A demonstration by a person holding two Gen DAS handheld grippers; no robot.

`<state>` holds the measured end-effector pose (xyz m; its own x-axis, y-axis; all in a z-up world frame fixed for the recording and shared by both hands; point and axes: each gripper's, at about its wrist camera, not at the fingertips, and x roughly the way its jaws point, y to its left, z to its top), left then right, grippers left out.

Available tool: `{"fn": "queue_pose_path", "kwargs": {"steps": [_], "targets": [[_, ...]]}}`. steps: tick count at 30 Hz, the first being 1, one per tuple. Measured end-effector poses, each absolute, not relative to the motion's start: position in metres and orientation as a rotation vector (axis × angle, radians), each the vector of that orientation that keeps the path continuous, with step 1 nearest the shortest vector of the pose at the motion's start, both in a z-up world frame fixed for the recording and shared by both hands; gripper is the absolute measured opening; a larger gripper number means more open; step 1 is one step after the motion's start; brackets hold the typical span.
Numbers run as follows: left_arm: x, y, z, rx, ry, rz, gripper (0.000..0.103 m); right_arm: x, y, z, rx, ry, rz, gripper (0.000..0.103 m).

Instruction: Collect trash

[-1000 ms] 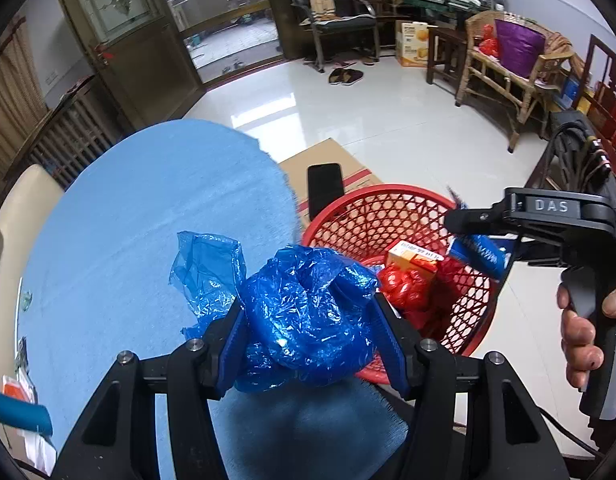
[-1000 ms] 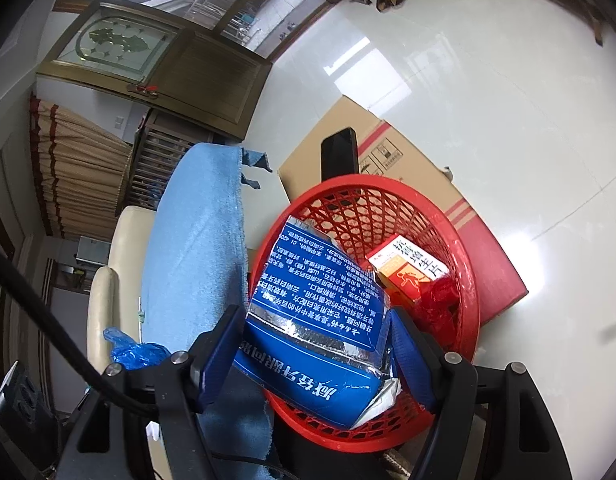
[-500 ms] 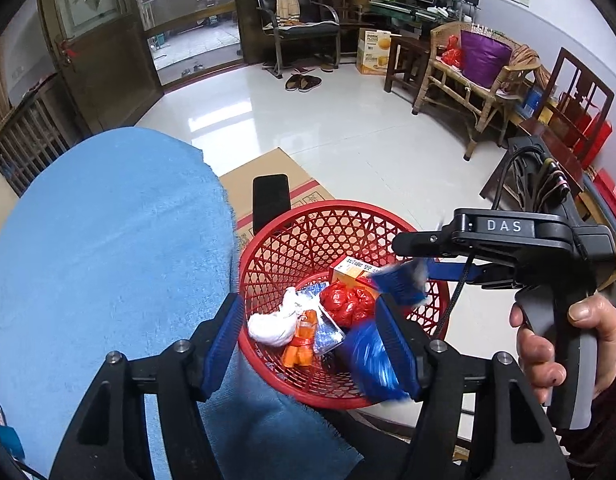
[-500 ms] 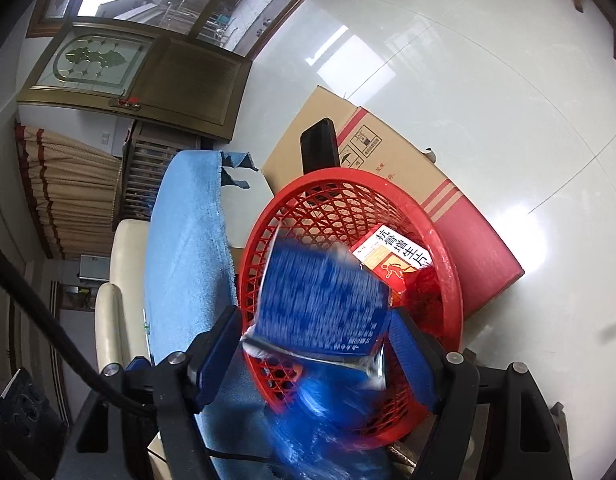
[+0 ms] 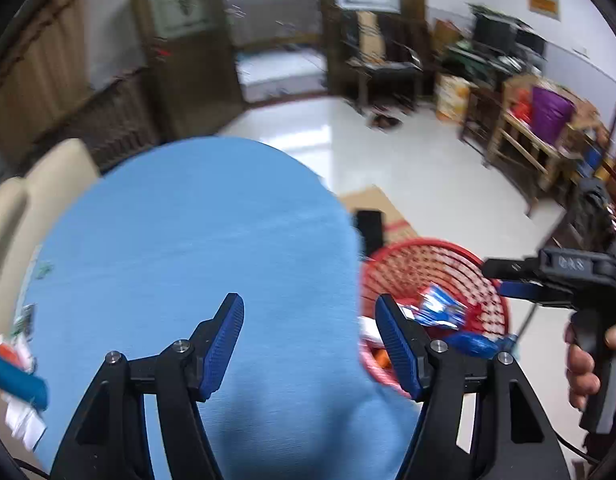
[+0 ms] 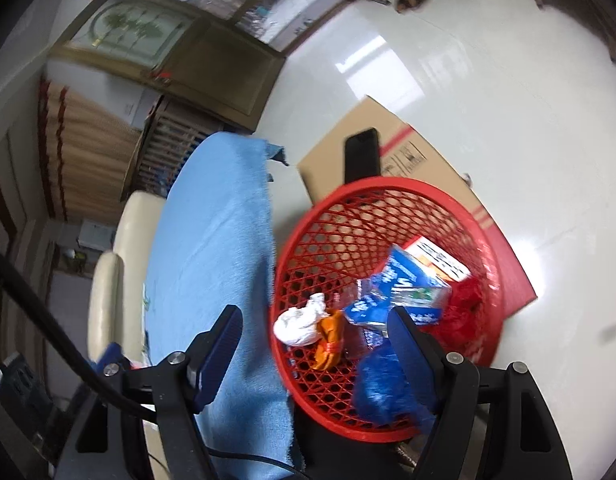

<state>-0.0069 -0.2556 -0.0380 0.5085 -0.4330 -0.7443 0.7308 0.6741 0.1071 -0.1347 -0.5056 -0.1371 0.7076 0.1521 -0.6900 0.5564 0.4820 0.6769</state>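
Note:
My left gripper [image 5: 312, 340] stands open and empty above the blue tablecloth [image 5: 196, 240]. The red mesh basket [image 5: 424, 246] sits to its right, below the table edge. My right gripper [image 6: 314, 350] is open and empty over the basket's [image 6: 388, 184] near rim; it also shows from the side as the right gripper [image 5: 494, 280], held by a hand [image 5: 584, 364]. Inside the basket lie the blue plastic bag [image 6: 384, 384], the blue foil packet [image 6: 404, 292], a white paper wad [image 6: 300, 322], an orange wrapper [image 6: 330, 340] and an orange-and-white box [image 6: 440, 260].
White and orange scraps [image 5: 20, 332] and a blue tube [image 5: 12, 380] lie at the table's left edge. A cardboard box [image 6: 424, 148] with a black phone [image 6: 362, 152] stands behind the basket. A cream chair [image 6: 108, 280] is beyond the table.
Both grippers let go: the blue plastic bag and the blue packet fell into the basket. My left gripper swung left, back over the cloth. My right gripper lifted a little.

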Motion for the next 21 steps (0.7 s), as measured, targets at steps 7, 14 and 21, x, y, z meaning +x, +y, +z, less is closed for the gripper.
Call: {"fn": "queue_pose_path", "kwargs": {"steps": [7,14,21], "targets": [[0.003,-0.184,-0.003,0.345,0.615,-0.552,0.083,-0.103,-0.442,-0.073,0.729,0.731,-0.250,0.078],[0.006,-0.117,0.018,0.297,0.557,-0.394,0.083,-0.071,-0.353,-0.023,0.475,0.678,-0.159,0.078],[0.007,-0.053,0.027,0.224,0.550,-0.241,0.083,-0.051,-0.272,0.014,0.288,0.614,-0.092,0.078]]}}
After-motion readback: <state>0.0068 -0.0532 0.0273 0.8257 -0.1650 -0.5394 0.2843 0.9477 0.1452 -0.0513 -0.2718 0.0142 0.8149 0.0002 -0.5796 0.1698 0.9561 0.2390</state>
